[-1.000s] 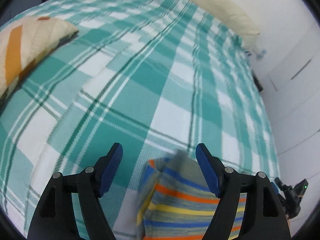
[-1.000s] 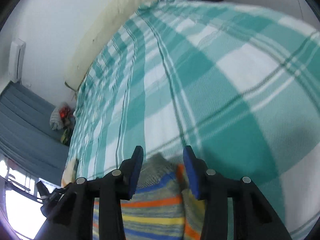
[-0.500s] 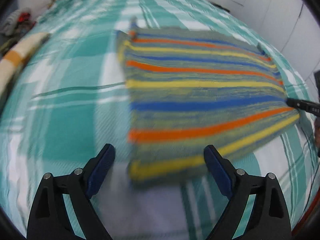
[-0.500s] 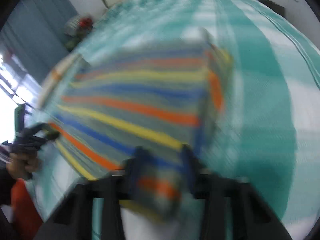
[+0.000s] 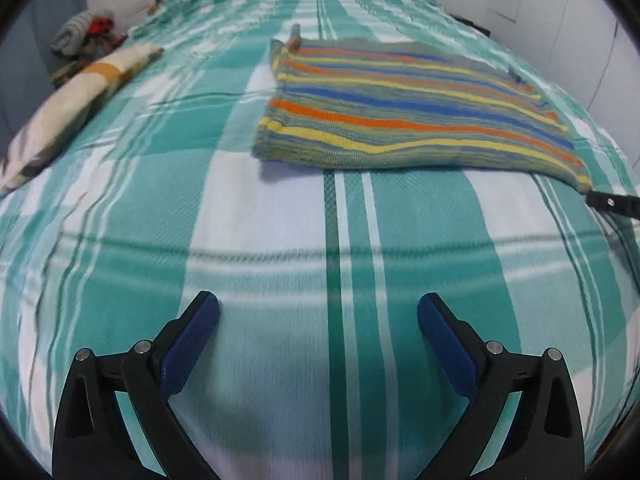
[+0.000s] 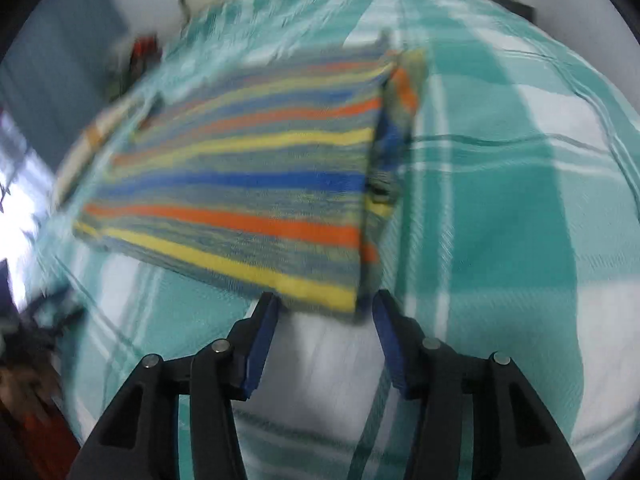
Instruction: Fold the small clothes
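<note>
We see the striped garment [image 5: 408,112] lying flat on the bed [image 5: 280,220], folded into a rough rectangle on the green-and-white checked cover. Our left gripper [image 5: 318,314] hangs well short of it, its fingers spread wide and empty. Our right gripper [image 6: 324,312] sits just at the garment's near corner, fingers parted and gripping nothing. A patterned pillow [image 5: 76,100] lies well apart to the left.

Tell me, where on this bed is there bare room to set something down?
The checked bedspread lies bare between the left gripper and the striped garment, and between that garment and the pillow. The far left corner, by the clothes pile, is crowded.
</note>
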`<control>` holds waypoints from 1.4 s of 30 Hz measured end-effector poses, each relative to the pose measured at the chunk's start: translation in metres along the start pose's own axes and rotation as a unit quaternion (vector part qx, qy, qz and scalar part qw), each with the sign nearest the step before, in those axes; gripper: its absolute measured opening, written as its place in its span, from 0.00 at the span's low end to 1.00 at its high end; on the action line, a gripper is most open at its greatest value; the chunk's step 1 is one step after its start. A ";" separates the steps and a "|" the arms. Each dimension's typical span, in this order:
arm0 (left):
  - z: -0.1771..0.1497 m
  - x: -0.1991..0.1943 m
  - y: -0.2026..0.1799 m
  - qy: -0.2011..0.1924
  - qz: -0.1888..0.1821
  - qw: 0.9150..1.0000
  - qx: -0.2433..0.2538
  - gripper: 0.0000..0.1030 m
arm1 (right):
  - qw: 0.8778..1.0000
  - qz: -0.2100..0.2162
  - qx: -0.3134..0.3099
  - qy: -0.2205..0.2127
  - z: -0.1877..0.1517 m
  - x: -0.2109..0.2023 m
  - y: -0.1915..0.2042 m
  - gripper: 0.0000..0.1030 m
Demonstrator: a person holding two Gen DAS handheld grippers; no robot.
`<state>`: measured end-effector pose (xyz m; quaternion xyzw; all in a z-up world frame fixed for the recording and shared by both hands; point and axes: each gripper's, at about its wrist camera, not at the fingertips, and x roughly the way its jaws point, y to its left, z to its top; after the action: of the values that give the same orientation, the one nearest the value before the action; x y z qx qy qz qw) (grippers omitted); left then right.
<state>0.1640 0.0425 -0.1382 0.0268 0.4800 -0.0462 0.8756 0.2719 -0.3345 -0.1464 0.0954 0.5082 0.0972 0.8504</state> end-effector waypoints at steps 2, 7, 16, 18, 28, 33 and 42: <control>-0.006 -0.007 0.001 0.003 -0.012 1.000 -0.018 0.97 | 1.000 -0.008 0.014 0.005 -0.013 -0.016 0.002 0.49; -0.019 -0.009 -0.010 -0.011 -0.005 1.000 -0.025 0.99 | 0.999 -0.045 0.006 -0.029 -0.069 -0.062 0.027 0.60; -0.032 0.002 -0.014 -0.017 0.003 1.000 -0.017 1.00 | 0.994 -0.099 -0.004 -0.046 -0.125 -0.061 0.044 0.79; -0.033 0.003 -0.013 -0.016 -0.001 1.000 -0.019 1.00 | 0.993 -0.106 -0.016 -0.045 -0.127 -0.057 0.046 0.80; -0.036 0.004 -0.016 -0.021 0.003 1.000 -0.013 1.00 | 0.991 -0.118 -0.018 -0.065 -0.134 -0.048 0.048 0.84; -0.036 0.004 -0.016 -0.022 0.004 1.000 -0.013 1.00 | 0.990 -0.123 -0.024 -0.068 -0.136 -0.048 0.049 0.84; -0.036 0.004 -0.016 -0.022 0.004 1.000 -0.013 1.00 | 0.989 -0.127 -0.028 -0.072 -0.138 -0.048 0.049 0.84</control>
<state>0.1347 0.0292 -0.1608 0.0162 0.4612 -0.0368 0.8864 0.1247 -0.2913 -0.1570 0.0129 0.4507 -0.0044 0.8926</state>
